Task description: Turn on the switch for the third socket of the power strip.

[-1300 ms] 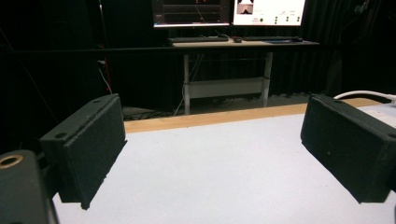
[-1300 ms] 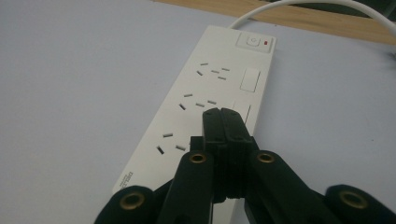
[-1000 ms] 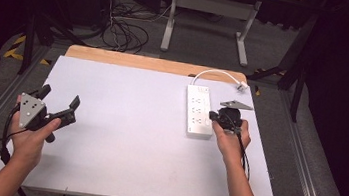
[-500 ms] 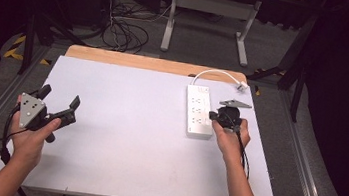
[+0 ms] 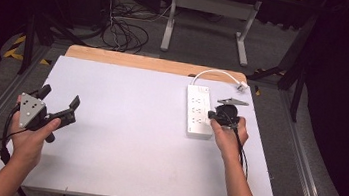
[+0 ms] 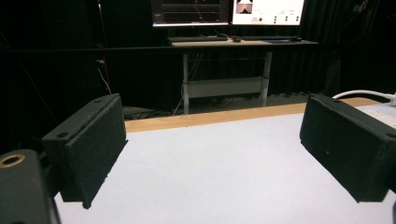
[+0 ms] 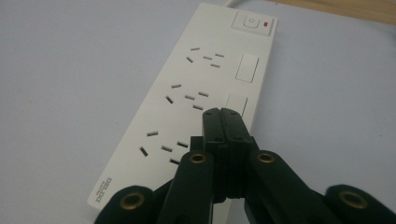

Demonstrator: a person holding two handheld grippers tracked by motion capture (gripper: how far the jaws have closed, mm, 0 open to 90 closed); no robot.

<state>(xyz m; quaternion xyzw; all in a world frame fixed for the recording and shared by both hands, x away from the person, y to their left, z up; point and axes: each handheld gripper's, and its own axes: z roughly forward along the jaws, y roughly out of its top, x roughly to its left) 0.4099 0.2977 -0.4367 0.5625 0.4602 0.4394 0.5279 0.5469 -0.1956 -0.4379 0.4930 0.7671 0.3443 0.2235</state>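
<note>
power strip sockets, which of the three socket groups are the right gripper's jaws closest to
The socket group at the end of the power strip farthest from its switch. The right gripper, jaws together, has its tips beside that group; the other two groups lie farther on.

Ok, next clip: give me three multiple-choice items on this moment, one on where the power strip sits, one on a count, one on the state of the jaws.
1. Where does the power strip lie on the table?
A. far right part, beside the right gripper
B. near left corner
C. at the centre

2. How many groups of socket slots show on the strip's face in the right gripper view?
A. one
B. three
C. six

3. How do the jaws stand?
A. both pairs shut
B. left gripper open, right shut
C. left shut, right open

Answers: 1 A, the high view shows it at the right, by the right hand. 2 B, three slot groups run along it. 3 B, the left jaws stand wide apart with table between them; the right jaws meet over the strip.
</note>
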